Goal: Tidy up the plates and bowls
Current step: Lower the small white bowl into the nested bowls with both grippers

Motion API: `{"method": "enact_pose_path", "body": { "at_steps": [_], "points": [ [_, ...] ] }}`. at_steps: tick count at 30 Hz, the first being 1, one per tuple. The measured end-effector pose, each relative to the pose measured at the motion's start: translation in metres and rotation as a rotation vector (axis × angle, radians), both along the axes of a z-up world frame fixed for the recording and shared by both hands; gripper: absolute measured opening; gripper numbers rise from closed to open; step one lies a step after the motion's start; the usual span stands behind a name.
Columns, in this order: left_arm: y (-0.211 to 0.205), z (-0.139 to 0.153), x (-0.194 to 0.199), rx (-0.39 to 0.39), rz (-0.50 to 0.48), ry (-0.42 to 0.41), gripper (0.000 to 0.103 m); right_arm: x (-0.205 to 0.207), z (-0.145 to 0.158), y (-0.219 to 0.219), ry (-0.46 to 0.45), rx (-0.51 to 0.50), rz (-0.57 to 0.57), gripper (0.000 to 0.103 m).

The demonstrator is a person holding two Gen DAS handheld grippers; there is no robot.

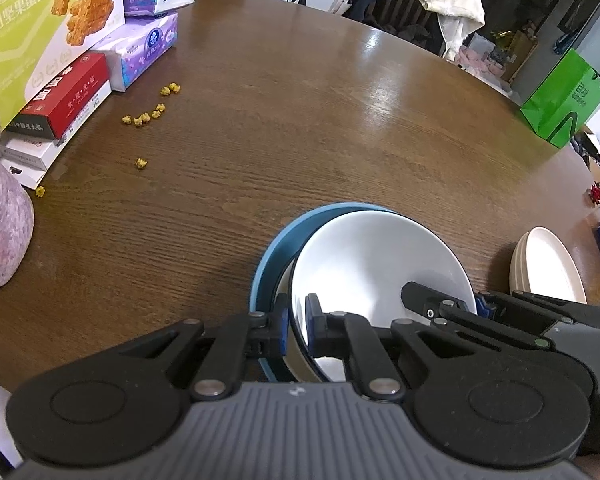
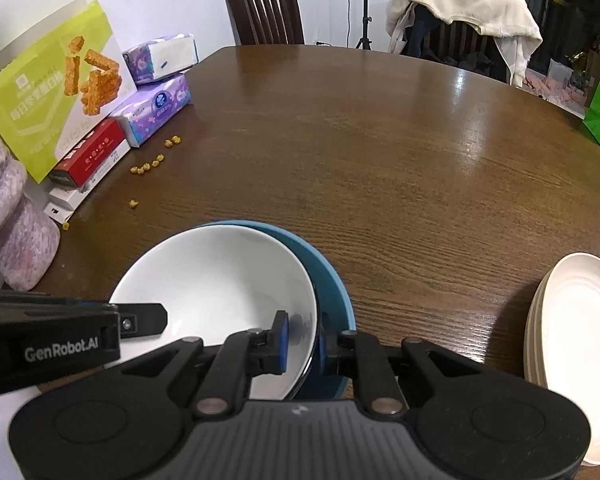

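The nesting step is in hand, it seems: a glossy white ceramic bowl (image 2: pixel 220 280) is seen sitting tilted inside a larger matte blue bowl (image 2: pixel 332 284), both on the dark wood-grain round table (image 2: pixel 380 160), near its front edge. The left gripper (image 1: pixel 297 322) is clamped on the white bowl's near-left rim, 1 blue pad inside and 1 outside the thin wall. The right gripper (image 2: pixel 302 340) is closed across the opposite side, 1 pad inside the white bowl; whether the blue wall is also caught between its jaws cannot be told for certain. The white bowl is judged not yet seated level, so the next move would call for an even lowering from both sides and then a clean release, since smooth glaze can slip under the pads. To the right, a stack of cream round plates (image 2: pixel 580 344) with shallow rims is left well apart from the bowls. Along the left edge, printed cardboard boxes (image 2: pixel 52 96) and soft purple tissue packs (image 2: pixel 156 108) are noted, with small yellow crumbs (image 2: pixel 148 166) scattered nearby.
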State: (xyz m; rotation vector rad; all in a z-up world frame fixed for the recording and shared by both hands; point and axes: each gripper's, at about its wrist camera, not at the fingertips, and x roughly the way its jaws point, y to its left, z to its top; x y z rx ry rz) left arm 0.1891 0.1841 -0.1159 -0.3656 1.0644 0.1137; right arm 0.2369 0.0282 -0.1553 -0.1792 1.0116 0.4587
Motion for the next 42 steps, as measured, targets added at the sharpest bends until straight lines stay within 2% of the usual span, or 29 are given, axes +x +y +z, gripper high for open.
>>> {"method": "enact_pose_path", "body": {
  "at_steps": [6, 19, 20, 25, 35, 42],
  "points": [
    [-0.003, 0.002, 0.001, 0.034, -0.014, -0.02, 0.008, -0.002, 0.001, 0.001, -0.026, -0.01, 0.007, 0.013],
    [0.005, -0.003, -0.002, -0.01, 0.0, -0.041, 0.008, -0.003, 0.008, -0.002, -0.028, 0.009, 0.008, 0.011],
    [0.005, -0.003, -0.001, -0.011, 0.001, -0.04, 0.007, -0.003, 0.009, -0.004, -0.029, 0.01, 0.006, 0.009],
    [0.005, -0.001, 0.0, -0.009, -0.002, -0.02, 0.008, -0.004, 0.008, -0.006, -0.033, 0.025, 0.001, 0.008],
    [0.012, 0.003, 0.001, -0.035, 0.012, 0.031, 0.007, -0.004, 0.007, -0.006, -0.037, 0.036, -0.005, 0.007],
    [0.011, 0.005, 0.0, -0.026, 0.019, 0.033, 0.007, -0.002, 0.006, -0.004, -0.027, 0.034, -0.004, 0.007]
  ]
}}
